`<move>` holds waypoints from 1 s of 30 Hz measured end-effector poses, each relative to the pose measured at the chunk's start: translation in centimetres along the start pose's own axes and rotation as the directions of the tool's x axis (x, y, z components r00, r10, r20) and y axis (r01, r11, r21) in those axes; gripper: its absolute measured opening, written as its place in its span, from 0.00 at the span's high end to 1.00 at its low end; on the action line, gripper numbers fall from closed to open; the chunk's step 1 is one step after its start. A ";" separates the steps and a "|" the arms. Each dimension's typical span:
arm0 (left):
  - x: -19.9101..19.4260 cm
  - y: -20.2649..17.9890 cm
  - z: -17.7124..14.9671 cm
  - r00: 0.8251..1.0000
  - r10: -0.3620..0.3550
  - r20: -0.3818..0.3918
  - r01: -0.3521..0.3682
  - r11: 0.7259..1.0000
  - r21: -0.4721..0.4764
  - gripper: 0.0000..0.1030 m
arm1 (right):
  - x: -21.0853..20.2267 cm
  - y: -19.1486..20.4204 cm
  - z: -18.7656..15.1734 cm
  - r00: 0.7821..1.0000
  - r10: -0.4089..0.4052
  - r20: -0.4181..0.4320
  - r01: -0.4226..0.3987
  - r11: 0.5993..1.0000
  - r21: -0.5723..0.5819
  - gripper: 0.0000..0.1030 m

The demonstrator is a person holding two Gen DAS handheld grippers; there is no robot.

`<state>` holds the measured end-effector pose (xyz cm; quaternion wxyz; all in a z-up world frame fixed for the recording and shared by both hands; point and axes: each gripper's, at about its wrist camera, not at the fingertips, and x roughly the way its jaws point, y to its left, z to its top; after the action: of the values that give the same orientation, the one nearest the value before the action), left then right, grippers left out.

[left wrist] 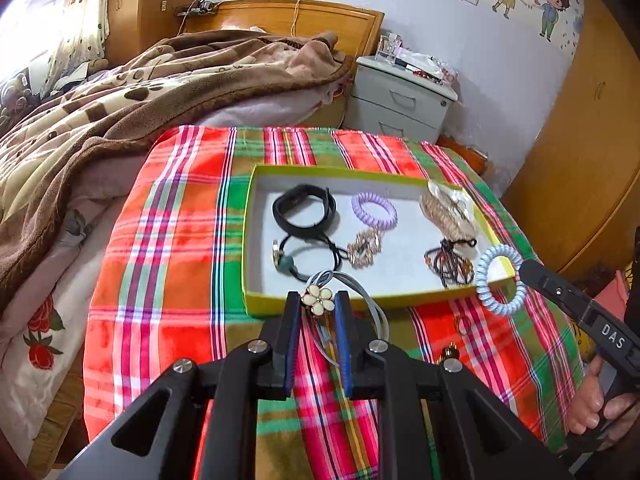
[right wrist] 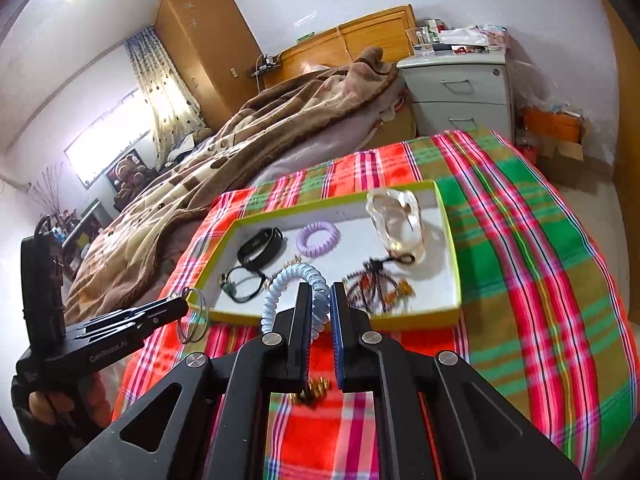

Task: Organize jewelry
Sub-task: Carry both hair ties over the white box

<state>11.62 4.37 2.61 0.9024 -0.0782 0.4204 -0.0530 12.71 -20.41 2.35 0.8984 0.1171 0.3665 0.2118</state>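
Note:
A shallow yellow-green box [left wrist: 256,240] with a white floor lies on the plaid cloth; it also shows in the right wrist view [right wrist: 450,240]. In it lie a black band [left wrist: 302,208], a purple coil tie [left wrist: 374,210], a black cord bracelet [left wrist: 308,254], a gold piece [left wrist: 364,248], a beaded string [left wrist: 450,264] and a clear bag [left wrist: 448,208]. My left gripper [left wrist: 318,300] is shut on a grey hair tie with a cream flower [left wrist: 317,300], just before the box's near wall. My right gripper [right wrist: 321,292] is shut on a pale blue coil tie [right wrist: 280,284], over the box's near right corner [left wrist: 500,280].
Small gold pieces [right wrist: 314,390] lie on the cloth [left wrist: 168,280] under the right gripper; one shows in the left wrist view [left wrist: 450,352]. A bed with a brown blanket [left wrist: 120,92] is on the left. A grey nightstand [left wrist: 400,100] stands behind, a wooden wardrobe [left wrist: 580,160] at right.

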 end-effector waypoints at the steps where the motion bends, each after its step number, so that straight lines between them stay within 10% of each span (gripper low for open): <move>1: 0.1 0.1 0.3 1.000 -0.001 0.001 0.001 1.000 -0.005 0.83 | 0.4 0.1 0.4 1.000 -0.004 0.000 0.004 1.000 -0.004 0.91; 30: 6.8 1.5 3.7 0.997 -0.006 -0.072 0.004 0.999 -0.032 0.83 | 12.9 0.8 6.4 0.979 -0.154 -0.133 0.140 0.984 -0.109 0.91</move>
<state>18.85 5.11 -0.39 0.8852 -0.0916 0.4532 -0.0512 25.28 -14.02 -0.65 0.8882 0.0296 0.4256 0.1705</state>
